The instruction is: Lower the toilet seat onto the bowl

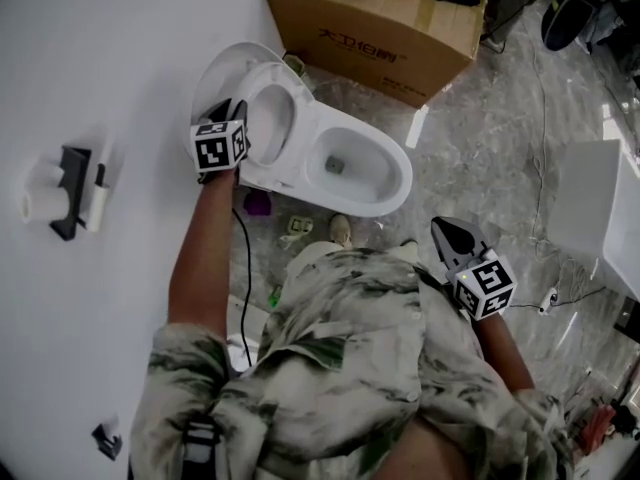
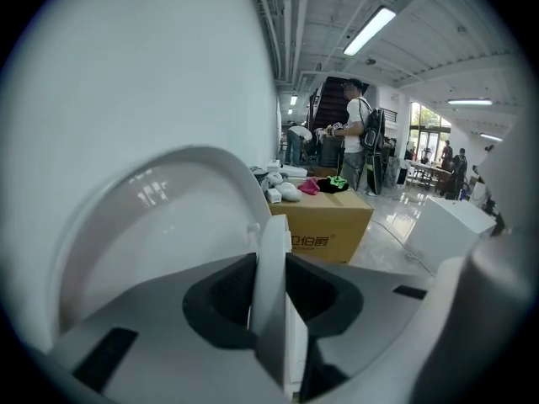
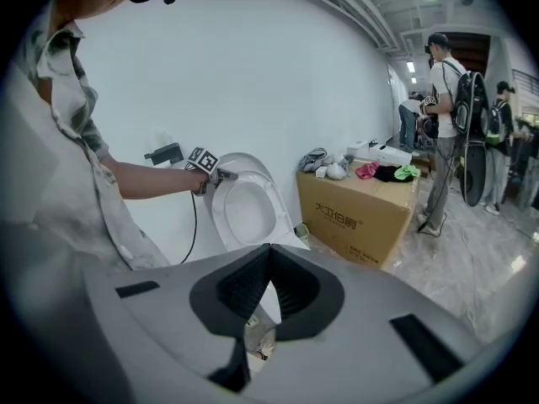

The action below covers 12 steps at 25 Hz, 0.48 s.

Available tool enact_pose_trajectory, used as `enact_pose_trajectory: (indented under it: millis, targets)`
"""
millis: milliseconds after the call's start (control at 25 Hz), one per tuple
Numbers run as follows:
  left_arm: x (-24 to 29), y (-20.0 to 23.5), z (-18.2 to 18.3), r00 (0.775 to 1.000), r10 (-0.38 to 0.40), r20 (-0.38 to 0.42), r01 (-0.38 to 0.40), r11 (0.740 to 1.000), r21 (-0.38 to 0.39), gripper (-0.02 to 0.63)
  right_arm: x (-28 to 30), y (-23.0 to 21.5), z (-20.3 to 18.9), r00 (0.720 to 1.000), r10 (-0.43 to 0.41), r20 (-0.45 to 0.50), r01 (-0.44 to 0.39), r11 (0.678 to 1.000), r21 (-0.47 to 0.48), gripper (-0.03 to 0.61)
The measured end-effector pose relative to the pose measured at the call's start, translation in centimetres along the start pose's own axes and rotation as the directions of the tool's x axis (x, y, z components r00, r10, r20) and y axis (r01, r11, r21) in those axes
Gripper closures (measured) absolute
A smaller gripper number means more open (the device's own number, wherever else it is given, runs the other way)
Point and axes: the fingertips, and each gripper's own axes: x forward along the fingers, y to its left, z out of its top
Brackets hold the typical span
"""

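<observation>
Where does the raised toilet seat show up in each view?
Head view: toilet seat upper centre, raised.
Left gripper view: bottom centre, edge-on, gripped between the fingers.
Right gripper view: centre-left, raised.
Shared landmark: cardboard box, in all three views.

A brown cardboard box with printed characters (image 1: 380, 33) stands on the grey marbled stone floor (image 1: 480, 158), close to the plain white wall (image 1: 100, 68). On top of the box lie a pink cloth (image 3: 367, 170), a black cloth (image 3: 386, 173), a bright green cloth (image 3: 406, 172) and some white items (image 2: 286, 191). A black bracket with white parts (image 1: 70, 193) is fixed to the wall. A small purple object (image 1: 258, 203) lies on the floor. A white rectangular fixture (image 1: 598, 213) stands at the right. Further back, a person in a white shirt with a dark backpack (image 3: 446, 116) stands beneath long ceiling strip lights (image 2: 370, 30).
</observation>
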Motion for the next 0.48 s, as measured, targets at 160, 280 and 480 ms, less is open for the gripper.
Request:
enact_pose_trajectory:
  millis: [160, 280, 480]
  targets:
    - [-0.1, -0.7, 0.1, 1.0, -0.002, -0.003, 0.002, 1.0, -0.003, 0.499, -0.8, -0.6, -0.4, 1.0, -0.012, 0.004, 0.012, 1.0, 0.011, 0.555]
    - [-0.2, -1.5, 0.1, 1.0, -0.003, -0.002, 0.003, 1.0, 0.003, 0.499, -1.1, -0.9, -0.7, 1.0, -0.013, 0.011, 0.013, 1.0, 0.015, 0.555]
    - [-0.3, -2.8, 0.1, 1.0, 0.0, -0.003, 0.0, 1.0, 0.011, 0.499, -1.6, -1.3, -1.3, 1.0, -0.007, 0.017, 0.007, 1.0, 0.023, 0.555]
